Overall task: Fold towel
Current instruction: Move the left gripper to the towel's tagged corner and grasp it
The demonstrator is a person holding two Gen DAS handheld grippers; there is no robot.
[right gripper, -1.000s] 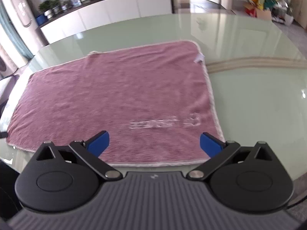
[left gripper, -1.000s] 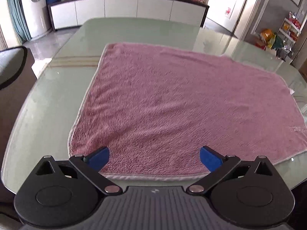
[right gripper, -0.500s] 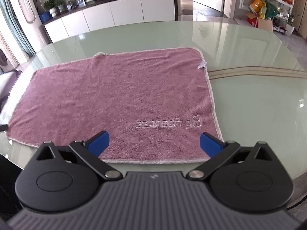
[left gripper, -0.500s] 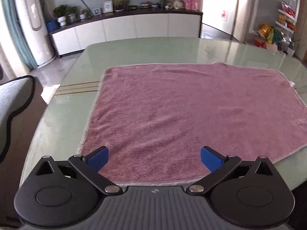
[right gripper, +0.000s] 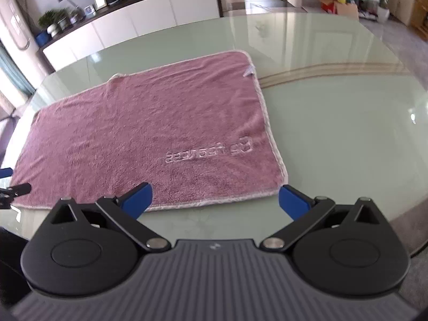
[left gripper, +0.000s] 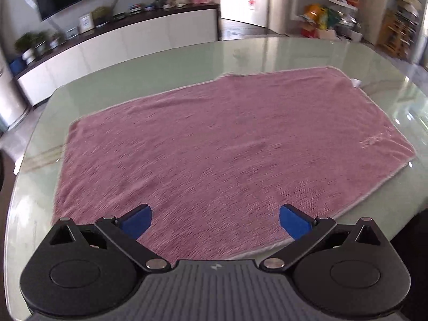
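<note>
A pink towel with a pale hem lies flat and unfolded on the round glass table. It also shows in the right wrist view, with embossed lettering near its right edge and a small white tag at its far right corner. My left gripper is open and empty, hovering over the towel's near edge. My right gripper is open and empty, just short of the towel's near right corner. The left gripper's blue fingertips show at the far left of the right wrist view.
The table is greenish glass with a beige stripe across it. A long white sideboard with plants and frames stands behind the table. Shelves and bags stand at the back right.
Both grippers have drawn back and tilted up, so more of the room and the towel shows. The left view has swung right. The towel has not moved.
</note>
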